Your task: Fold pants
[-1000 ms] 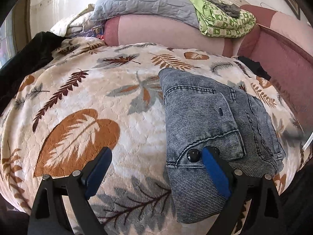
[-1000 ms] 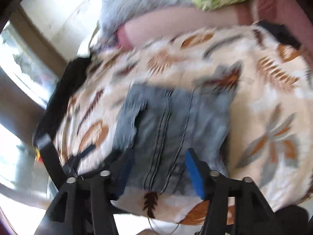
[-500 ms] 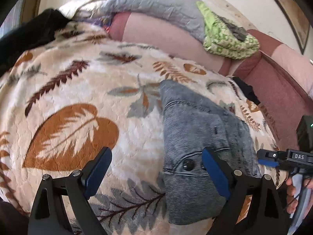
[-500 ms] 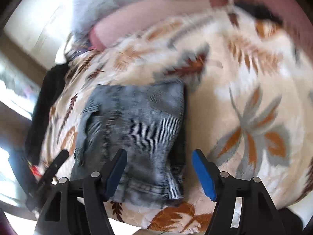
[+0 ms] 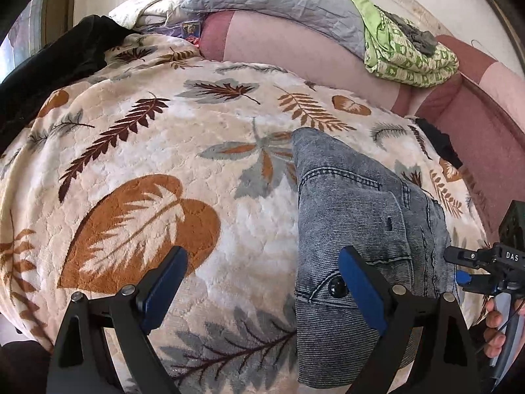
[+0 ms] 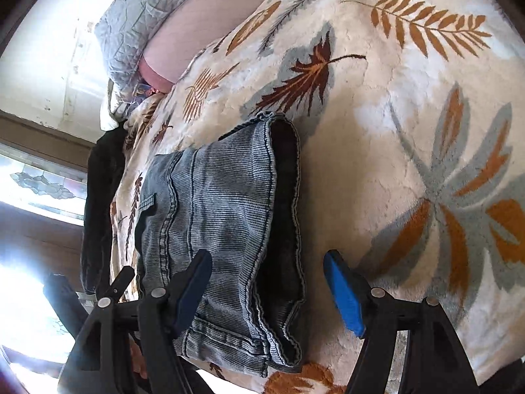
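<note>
The grey-blue denim pants (image 5: pixel 357 229) lie folded into a compact stack on the leaf-print blanket (image 5: pixel 164 151). My left gripper (image 5: pixel 262 282) is open and empty, hovering above the blanket at the stack's near left edge, its right finger over the black button. In the right wrist view the same pants (image 6: pixel 216 229) show their stacked hem ends. My right gripper (image 6: pixel 267 290) is open and empty just above that end of the stack. The right gripper also shows at the far right of the left wrist view (image 5: pixel 466 269).
The blanket covers a pink sofa (image 5: pixel 475 121). A grey quilted pillow (image 5: pixel 279 3) and a green patterned cloth (image 5: pixel 407 55) lie along the backrest. A black garment (image 5: pixel 49 75) lies at the left edge, a small dark item (image 5: pixel 439 144) at the right.
Both grippers stayed open. The right gripper swung around to the hem end of the folded pants and came closer. The left gripper shifted slightly left and back; the pants lie still.
</note>
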The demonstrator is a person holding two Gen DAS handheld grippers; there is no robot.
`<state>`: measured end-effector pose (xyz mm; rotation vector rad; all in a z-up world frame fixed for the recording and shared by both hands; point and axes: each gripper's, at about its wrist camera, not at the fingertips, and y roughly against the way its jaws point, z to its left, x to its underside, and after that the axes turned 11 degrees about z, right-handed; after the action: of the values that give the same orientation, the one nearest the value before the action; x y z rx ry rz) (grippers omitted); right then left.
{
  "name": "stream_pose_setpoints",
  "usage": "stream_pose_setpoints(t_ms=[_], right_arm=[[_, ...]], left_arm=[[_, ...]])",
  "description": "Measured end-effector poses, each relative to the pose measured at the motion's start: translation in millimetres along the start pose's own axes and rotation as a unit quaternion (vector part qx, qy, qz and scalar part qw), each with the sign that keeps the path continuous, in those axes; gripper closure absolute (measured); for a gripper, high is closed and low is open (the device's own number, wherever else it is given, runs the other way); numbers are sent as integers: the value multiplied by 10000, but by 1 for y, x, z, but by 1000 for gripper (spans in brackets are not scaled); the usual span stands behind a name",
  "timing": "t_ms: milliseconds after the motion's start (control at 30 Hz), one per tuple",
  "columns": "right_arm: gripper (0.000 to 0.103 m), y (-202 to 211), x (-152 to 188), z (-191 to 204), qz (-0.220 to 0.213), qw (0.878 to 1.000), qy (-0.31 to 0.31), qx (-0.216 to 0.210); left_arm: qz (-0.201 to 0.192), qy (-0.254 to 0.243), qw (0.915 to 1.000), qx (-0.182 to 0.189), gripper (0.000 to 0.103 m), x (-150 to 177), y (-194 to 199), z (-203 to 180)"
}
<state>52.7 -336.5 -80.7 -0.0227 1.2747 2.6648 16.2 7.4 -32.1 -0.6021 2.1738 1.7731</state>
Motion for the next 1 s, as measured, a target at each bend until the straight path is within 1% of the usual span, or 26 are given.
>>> stream_pose_setpoints(t_ms=[100, 133, 200, 233, 267, 300, 367, 467, 533, 567, 600, 667, 700, 733, 767, 800, 833, 867, 900, 933, 1000], right_arm=[[29, 1, -1, 0, 61, 10000, 57, -11], [29, 2, -1, 1, 78, 10000, 59, 3], [29, 5, -3, 1, 62, 10000, 55, -33], [29, 9, -4, 1, 22, 10000, 44, -58], [29, 11, -4, 1, -6, 10000, 43, -70], [29, 14, -4, 1, -60, 9999, 45, -83], [29, 19, -2, 0, -182, 9998, 54, -16], [29, 30, 5, 7, -504, 9982, 189, 266], [29, 41, 9, 21, -738, 9953, 437, 448], [29, 47, 11, 34, -892, 9929, 632, 476], [29, 51, 11, 43, -987, 9908, 784, 502], [28, 53, 11, 65, -1144, 9850, 1139, 616], [25, 49, 9, 75, -1126, 9830, 1294, 651], [23, 42, 7, 80, -1047, 9828, 1371, 663], [19, 31, 5, 82, -911, 9826, 1447, 727], [17, 11, 1, 81, -628, 9804, 1533, 1062], [17, -10, -3, 76, -336, 9759, 1502, 1547], [16, -31, -4, 68, -67, 9711, 1381, 1946], [12, -38, -2, 60, -90, 9754, 1311, 1769], [12, -33, 2, 58, -339, 9771, 1348, 1610], [12, -30, 2, 55, -337, 9797, 1305, 1481]], left_arm=[[91, -15, 9999, 68, 10, -2, 1, -2], [150, -15, 9997, 167, 10, -4, 1, -3], [319, 62, 9980, 540, 10, -9, 1, -1], [411, 184, 9957, 813, 10, -13, 1, 2], [479, 263, 9938, 965, 10, -16, 0, 3], [524, 309, 9928, 1031, 10, -19, -1, 4], [452, 277, 9948, 872, 10, -20, 0, 0], [284, 174, 9974, 639, 10, -19, 5, -5], [168, 111, 9990, 386, 10, -17, 11, -9], [124, 50, 9993, 337, 10, -16, 14, -12], [86, -51, 9995, 297, 10, -14, 17, -16], [57, -366, 9993, 58, 10, -9, 16, -30], [105, -591, 9981, -135, 10, -5, 13, -38], [207, -852, 9955, -362, 10, 0, 6, -46], [318, -1097, 9916, -600, 10, 6, -2, -53], [234, -1263, 9883, -822, 10, 11, -6, -59], [44, -1341, 9865, -942, 10, 13, -2, -62], [3, -1367, 9854, -1012, 10, 14, 1, -64], [38, -1384, 9851, -1019, 10, 14, 4, -65], [61, -1389, 9846, -1056, 10, 13, 7, -66], [-21, -1459, 9830, -1117, 10, 15, 14, -68]])
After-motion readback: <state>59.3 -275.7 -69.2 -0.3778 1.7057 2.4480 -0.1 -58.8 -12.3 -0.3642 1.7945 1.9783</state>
